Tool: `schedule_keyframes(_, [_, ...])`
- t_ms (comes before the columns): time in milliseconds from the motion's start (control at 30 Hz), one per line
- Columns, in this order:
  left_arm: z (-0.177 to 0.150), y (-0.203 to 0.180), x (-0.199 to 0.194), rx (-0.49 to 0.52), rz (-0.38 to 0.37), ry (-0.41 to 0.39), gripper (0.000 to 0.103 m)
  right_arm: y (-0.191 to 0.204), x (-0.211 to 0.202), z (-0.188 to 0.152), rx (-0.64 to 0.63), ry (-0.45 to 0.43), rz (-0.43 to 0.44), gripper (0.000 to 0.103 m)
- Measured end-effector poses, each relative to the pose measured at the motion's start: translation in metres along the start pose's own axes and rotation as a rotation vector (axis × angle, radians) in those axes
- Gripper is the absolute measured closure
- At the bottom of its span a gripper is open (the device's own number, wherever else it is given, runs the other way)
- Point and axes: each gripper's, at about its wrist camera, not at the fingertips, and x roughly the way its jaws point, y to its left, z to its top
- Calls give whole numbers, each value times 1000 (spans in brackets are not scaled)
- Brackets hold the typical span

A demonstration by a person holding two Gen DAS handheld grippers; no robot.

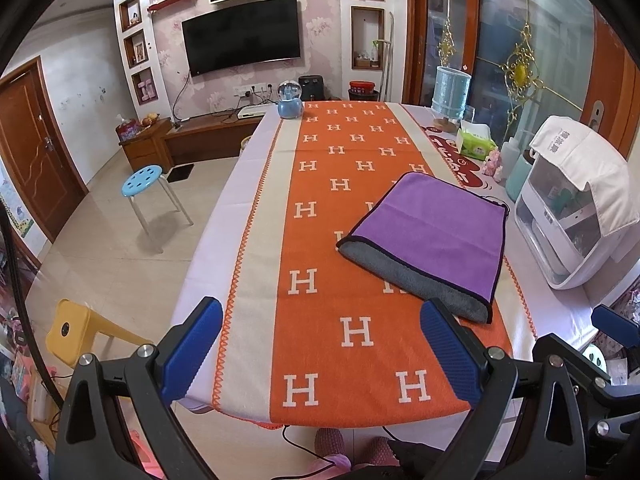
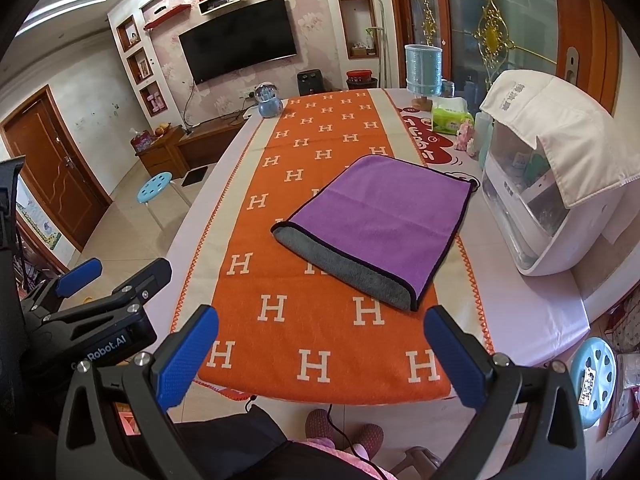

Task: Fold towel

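Purple towel (image 2: pixel 376 220) lies on the desk (image 2: pixel 520 312), already folded over once, its grey underside showing along the near edge at about 6 o'clock of the cloth. It rests on the orange runner (image 2: pixel 280 320) with the white H pattern, toward the runner's 3 o'clock border, one far corner just over the zigzag trim. Left hand-held gripper (image 1: pixel 320 344) hangs above the near end of the desk, blue pads spread wide, nothing between them; the towel sits off at its 1 o'clock, its near grey corner just above the right-hand pad in that view, contact not clear. Right hand-held gripper (image 2: pixel 320 354) likewise spread wide and empty, towel straight ahead near 12 o'clock, apart from both pads. From the right wrist view the left tool shows at 9 o'clock, beside the desk's edge. Far end of the desk: a blue snow globe (image 2: pixel 269 101) at 11 o'clock, a green tissue pack (image 2: pixel 450 119) and a pale blue water bottle (image 2: pixel 423 70) at 1 o'clock. A white appliance (image 2: pixel 536 216) draped with a white cloth (image 2: pixel 560 128) stands at 3 o'clock of the towel, near but apart. Blue stool (image 2: pixel 154 187) on the floor at 10 o'clock.
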Motion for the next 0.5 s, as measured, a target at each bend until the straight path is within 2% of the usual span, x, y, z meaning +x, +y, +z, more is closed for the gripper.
schedule_keyframes(200, [6,9,5,2,-11,25,4,5,2,1,7,14,-18,0])
schedule_keyframes(500, [16,23,10,27,-44,15,4,14,7,4,36,6,-46,0])
